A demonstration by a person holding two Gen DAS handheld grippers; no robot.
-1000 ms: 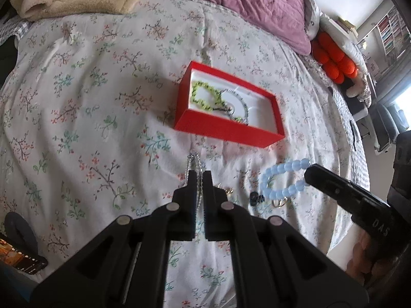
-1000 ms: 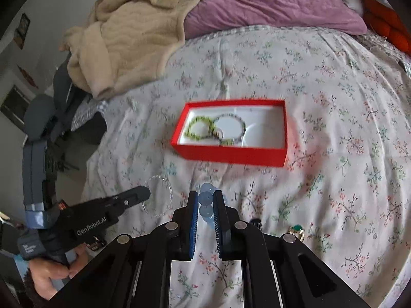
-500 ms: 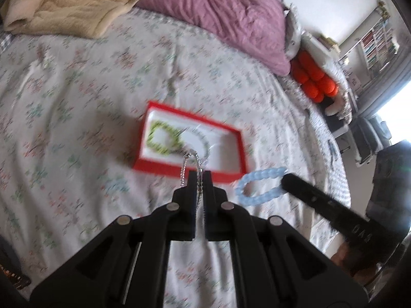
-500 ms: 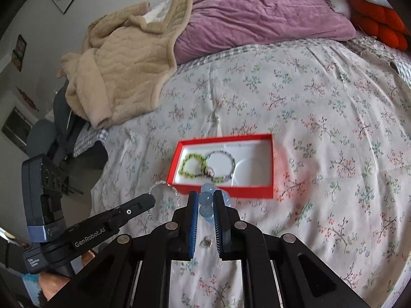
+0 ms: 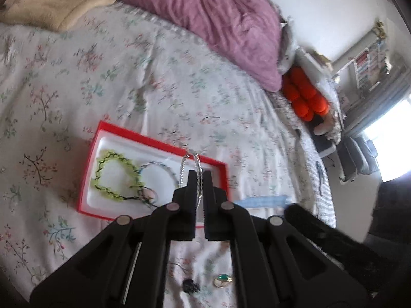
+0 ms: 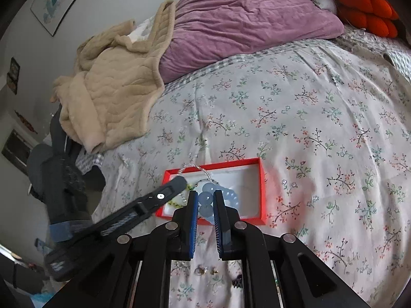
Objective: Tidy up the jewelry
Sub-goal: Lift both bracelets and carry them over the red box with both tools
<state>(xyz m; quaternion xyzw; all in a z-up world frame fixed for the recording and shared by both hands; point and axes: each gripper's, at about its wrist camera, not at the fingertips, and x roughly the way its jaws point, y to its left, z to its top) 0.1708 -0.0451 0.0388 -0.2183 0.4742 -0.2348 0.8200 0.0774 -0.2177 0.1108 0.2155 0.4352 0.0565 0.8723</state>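
Your left gripper (image 5: 199, 179) is closed tight, its two fingers pinching a thin silver bangle (image 5: 190, 173) that stands on edge between the tips. The bangle's loop rises over the near right corner of the red box (image 5: 154, 142). From the right wrist view, the same left gripper (image 6: 179, 181) reaches in from the left, its tip over the left half of the box (image 6: 262, 187), with the silver loop (image 6: 195, 168) arching above the far rim.

Your right gripper (image 6: 205, 200) is closed down to a narrow gap on a bracelet of pale blue beads (image 6: 208, 197); the beads sit between the blue pads, and the rest of the strand hangs over the white lining of the box. In the left wrist view that bracelet (image 5: 259, 202) shows as a blurred pale blue streak just right of the box, at the tip of the right gripper (image 5: 292, 209), whose finger spacing cannot be read from that side.

Inside the box lie a green beaded bracelet (image 5: 115, 177) on the left and a thin cord bracelet (image 5: 159, 177) overlapping it toward the middle. The right part of the lining is bare.

The box rests on a floral bedspread (image 6: 321, 118). On the bedspread below the left gripper lie a ring with a green stone (image 5: 223, 279) and a small dark item (image 5: 190, 286), too blurred to identify. Small metallic pieces (image 6: 205, 271) lie under your right gripper. A purple pillow (image 6: 244, 18) and a beige blanket (image 6: 110, 92) sit at the head of the bed.
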